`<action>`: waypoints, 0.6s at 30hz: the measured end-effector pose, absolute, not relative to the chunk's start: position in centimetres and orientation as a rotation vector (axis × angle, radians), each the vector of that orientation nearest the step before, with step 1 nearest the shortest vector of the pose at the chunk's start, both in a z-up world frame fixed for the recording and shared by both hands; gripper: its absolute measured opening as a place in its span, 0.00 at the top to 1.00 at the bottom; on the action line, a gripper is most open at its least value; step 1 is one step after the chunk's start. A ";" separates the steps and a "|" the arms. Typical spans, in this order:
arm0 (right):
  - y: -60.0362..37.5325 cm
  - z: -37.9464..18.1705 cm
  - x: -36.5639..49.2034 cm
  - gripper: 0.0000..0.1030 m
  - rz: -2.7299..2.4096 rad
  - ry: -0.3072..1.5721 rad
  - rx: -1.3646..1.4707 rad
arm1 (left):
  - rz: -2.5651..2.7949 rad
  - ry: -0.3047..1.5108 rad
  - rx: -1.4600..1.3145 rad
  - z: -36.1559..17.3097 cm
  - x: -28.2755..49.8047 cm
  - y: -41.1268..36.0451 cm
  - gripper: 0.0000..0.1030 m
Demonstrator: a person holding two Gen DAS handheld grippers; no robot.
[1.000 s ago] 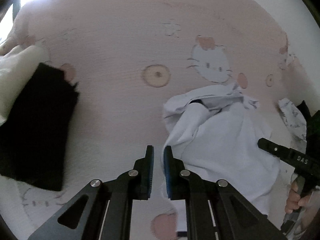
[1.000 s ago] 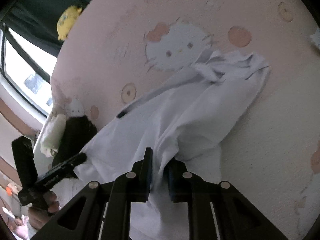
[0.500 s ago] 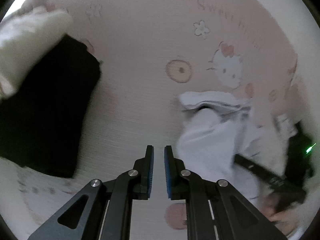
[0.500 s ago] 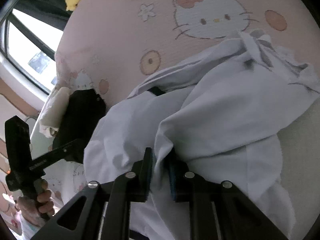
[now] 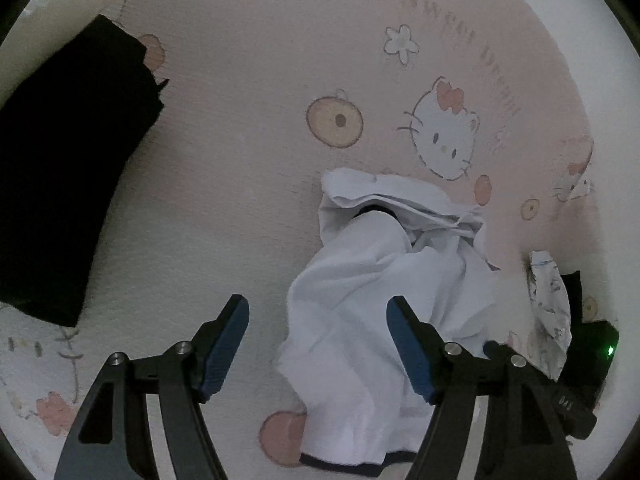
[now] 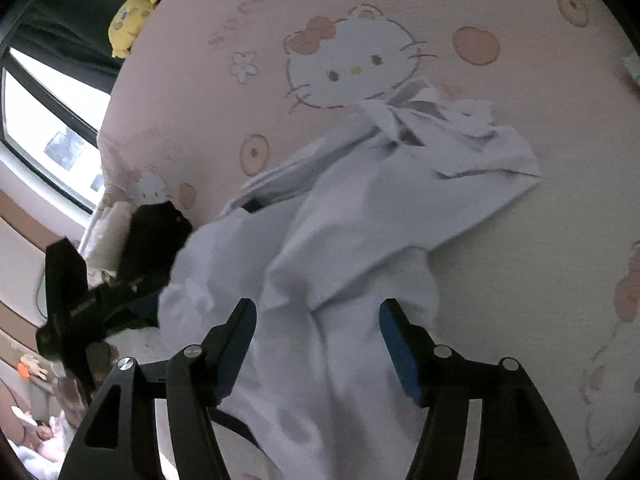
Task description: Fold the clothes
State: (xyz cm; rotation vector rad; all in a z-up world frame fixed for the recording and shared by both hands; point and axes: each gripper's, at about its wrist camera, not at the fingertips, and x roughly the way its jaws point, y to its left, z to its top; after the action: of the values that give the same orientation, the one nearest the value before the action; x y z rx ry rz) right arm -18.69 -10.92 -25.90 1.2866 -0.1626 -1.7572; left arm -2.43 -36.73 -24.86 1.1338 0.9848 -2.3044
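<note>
On the pink cartoon-print bedsheet [image 5: 248, 128], a white garment [image 5: 360, 304] lies crumpled, its collar end bunched toward the printed cat face [image 5: 444, 136] and its dark-trimmed hem nearest both cameras. Left gripper [image 5: 318, 344]: fingers spread wide, holding nothing; the cloth's near edge lies between and just below the two blue pads [image 5: 226, 344], without visible contact. Right gripper [image 6: 318, 344]: likewise spread and empty, poised over the lower body of the garment [image 6: 360, 240], with a ridge of fabric running up between its fingers. In the right wrist view the left gripper [image 6: 132, 296] appears at the garment's left edge.

Judgement of the step: the garment is neither flat nor folded, and both tools seem set to take hold of it. A good grasp would pinch a single layer at the hem or a side seam, not a gathered ridge, so that the cloth can be drawn taut and spread flat. The two grips should sit well apart along one edge, since close grips would leave the middle bunched.

A black garment [image 5: 60, 184] and a cream cloth [image 5: 52, 24] lie together at the far left, well apart from the white one.
</note>
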 end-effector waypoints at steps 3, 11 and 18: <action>-9.8 -26.3 -19.1 0.38 -1.783 -0.149 1.297 | -2.318 0.965 1.130 -25.2 -3.1 -36.4 0.32; -9.4 -26.8 -20.2 0.38 -1.873 -0.087 1.276 | -2.344 0.845 1.171 -26.7 -5.2 -35.6 0.32; -12.1 -28.5 -20.0 0.38 -1.893 0.010 1.270 | -2.372 0.775 1.187 -27.2 -7.3 -35.1 0.33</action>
State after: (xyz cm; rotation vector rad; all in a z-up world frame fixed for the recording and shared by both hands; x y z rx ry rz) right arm -20.05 -12.11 -28.52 1.2704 0.0104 -1.8931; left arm -7.25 -35.14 -27.16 1.1873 0.7745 -2.3720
